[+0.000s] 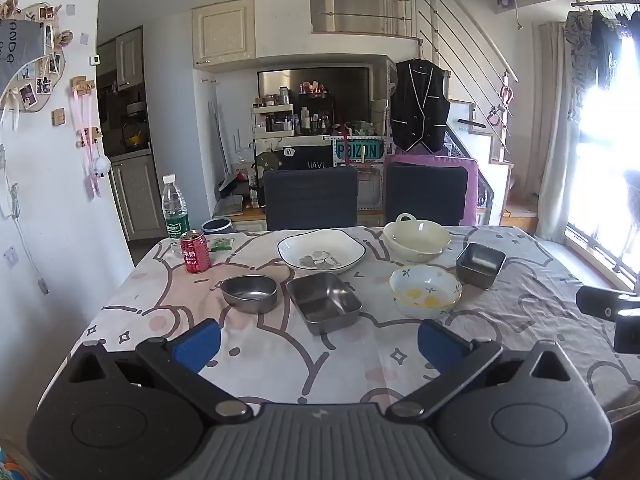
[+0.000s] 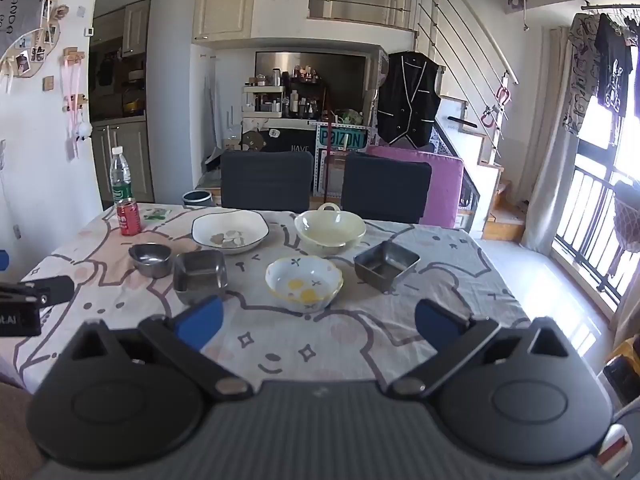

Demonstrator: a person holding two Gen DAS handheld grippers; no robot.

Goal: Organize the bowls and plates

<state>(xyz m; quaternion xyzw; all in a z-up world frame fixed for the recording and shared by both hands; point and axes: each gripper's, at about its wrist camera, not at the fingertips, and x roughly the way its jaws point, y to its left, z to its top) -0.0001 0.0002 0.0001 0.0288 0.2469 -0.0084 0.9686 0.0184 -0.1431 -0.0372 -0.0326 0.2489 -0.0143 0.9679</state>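
Steel and ceramic dishes lie unstacked around the floral bowl (image 2: 304, 282), nothing sorted yet, as I judge it, both my left gripper (image 1: 318, 342) and right gripper (image 2: 318, 322) gaping wide, empty.

Straight ahead of the gripper, past the far edge of the table (image 1: 540, 320) with its cartoon-print cloth, two dark chairs (image 1: 311, 197) stand side by side, the right-hand one (image 1: 426, 196) backed by a purple cushion (image 2: 430, 184). Beyond them a cluttered shelf unit (image 1: 276, 120) holds bottles before a steel panel, cream cabinets (image 1: 224, 32) above. A black vest (image 1: 420, 104) hangs by the staircase (image 1: 480, 120), whose railing climbs up and to the left toward a loft. To the left, a white wall (image 1: 52, 200) carries pinned photos and pink ribbons beside a dim kitchen nook (image 1: 128, 92). To the right, strong daylight pours through a barred window (image 2: 592, 216), with pale curtains and hanging clothes (image 2: 608, 68) above.
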